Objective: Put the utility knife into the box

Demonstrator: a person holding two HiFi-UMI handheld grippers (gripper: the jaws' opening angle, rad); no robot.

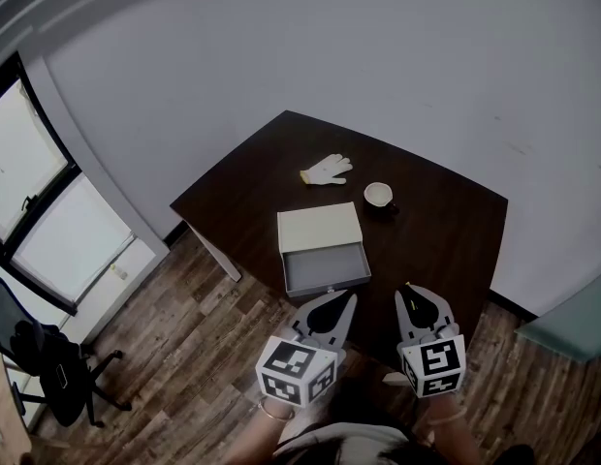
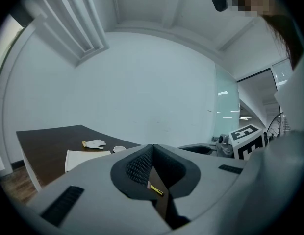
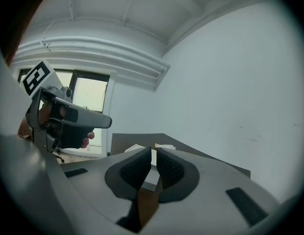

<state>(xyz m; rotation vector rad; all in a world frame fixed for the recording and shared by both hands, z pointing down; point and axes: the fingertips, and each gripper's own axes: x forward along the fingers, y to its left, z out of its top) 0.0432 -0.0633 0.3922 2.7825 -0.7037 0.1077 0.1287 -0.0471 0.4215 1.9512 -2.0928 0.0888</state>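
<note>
Left gripper (image 2: 152, 147) has its jaws closed tip to tip with nothing clamped. The right gripper (image 3: 154, 151) stands a narrow slit apart and is also empty. Both hang at the bottom of the head view, over the near edge of the dark table (image 1: 446, 231).

At the table's centre the grey box (image 1: 325, 260) lies open and bare inside, with its cream lid (image 1: 318, 227) touching its far side. A white glove (image 1: 328, 170) and a small cup (image 1: 378, 194) sit beyond it, toward the upper middle.

Low centre in the left gripper view, a thin yellow-and-dark sliver (image 2: 156, 190) shows under the closed tips. It is probably the utility knife, though it is too small to be sure, and the head view does not show it.

Judging from this, nothing is done yet: the knife has to be gripped, carried and set in the box.
</note>
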